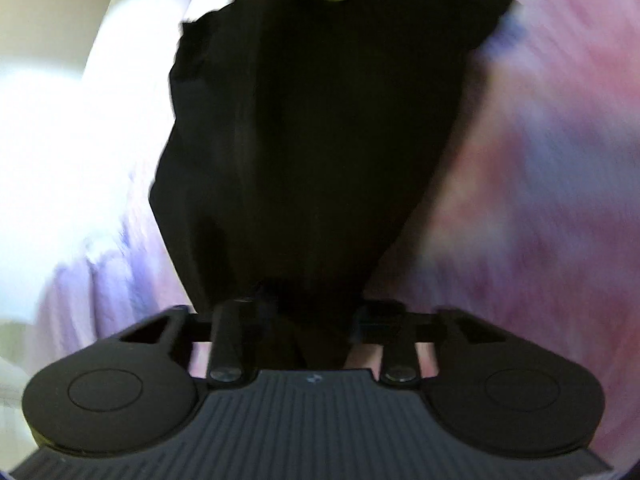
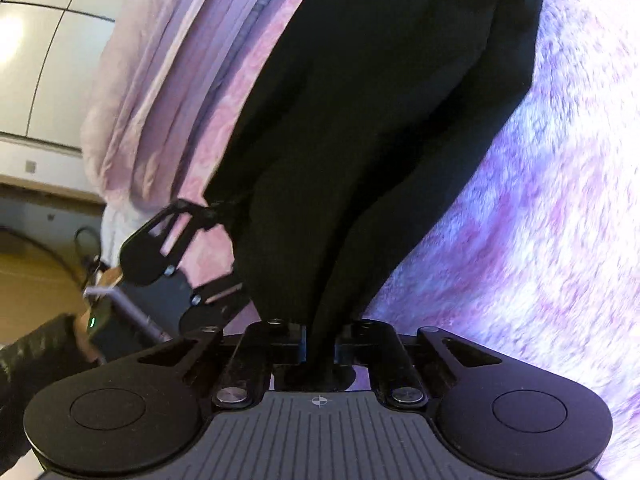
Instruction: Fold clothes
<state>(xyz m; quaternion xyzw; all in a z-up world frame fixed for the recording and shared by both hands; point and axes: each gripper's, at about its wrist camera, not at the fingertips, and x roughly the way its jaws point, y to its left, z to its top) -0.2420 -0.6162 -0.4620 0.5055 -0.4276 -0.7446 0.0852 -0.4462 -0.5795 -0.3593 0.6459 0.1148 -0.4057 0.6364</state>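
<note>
A black garment [image 1: 320, 128] hangs stretched away from my left gripper [image 1: 308, 312], which is shut on its near edge. In the right wrist view the same black garment [image 2: 380, 120] runs up from my right gripper [image 2: 320, 336], whose jaws are pinched shut on a bunched fold. The left gripper [image 2: 224, 216] also shows in the right wrist view at left, clamped on another edge of the cloth. The garment is lifted above a pink and purple bedspread [image 2: 540, 220].
The pink and purple bedspread [image 1: 540, 160] fills the right side of both views. A folded pink quilt [image 2: 160, 80] lies at upper left. A sleeve [image 2: 36, 344] and hand hold the left gripper. White wall and wooden floor [image 2: 32, 280] lie beyond the bed's edge.
</note>
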